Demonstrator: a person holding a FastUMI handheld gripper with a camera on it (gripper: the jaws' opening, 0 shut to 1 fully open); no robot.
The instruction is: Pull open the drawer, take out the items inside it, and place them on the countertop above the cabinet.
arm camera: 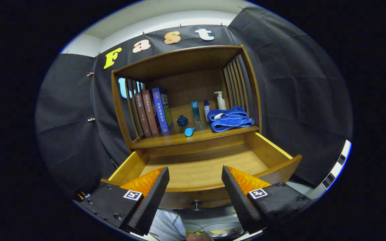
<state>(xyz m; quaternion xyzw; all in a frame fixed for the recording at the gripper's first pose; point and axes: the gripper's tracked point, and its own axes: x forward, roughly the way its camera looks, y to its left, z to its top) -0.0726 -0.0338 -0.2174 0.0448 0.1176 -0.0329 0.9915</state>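
The drawer [199, 167] stands pulled out, its wooden floor bare, with the gripper [195, 179] held over its front edge, fingers spread wide and holding nothing. On the countertop [166, 139] above, going left to right: three books [152, 112] upright against the slatted side, a small dark blue cup [182, 121], a light blue cap [189, 131] near the front edge, a tall blue bottle [196, 112], a small bottle [206, 109], a pump bottle [220, 100], and a folded blue towel [230, 119].

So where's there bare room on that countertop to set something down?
Free: the countertop's front strip below the books, and the gap between the cup and books. Crowded: the right side, with bottles and towel. Gripper open, holding nothing.
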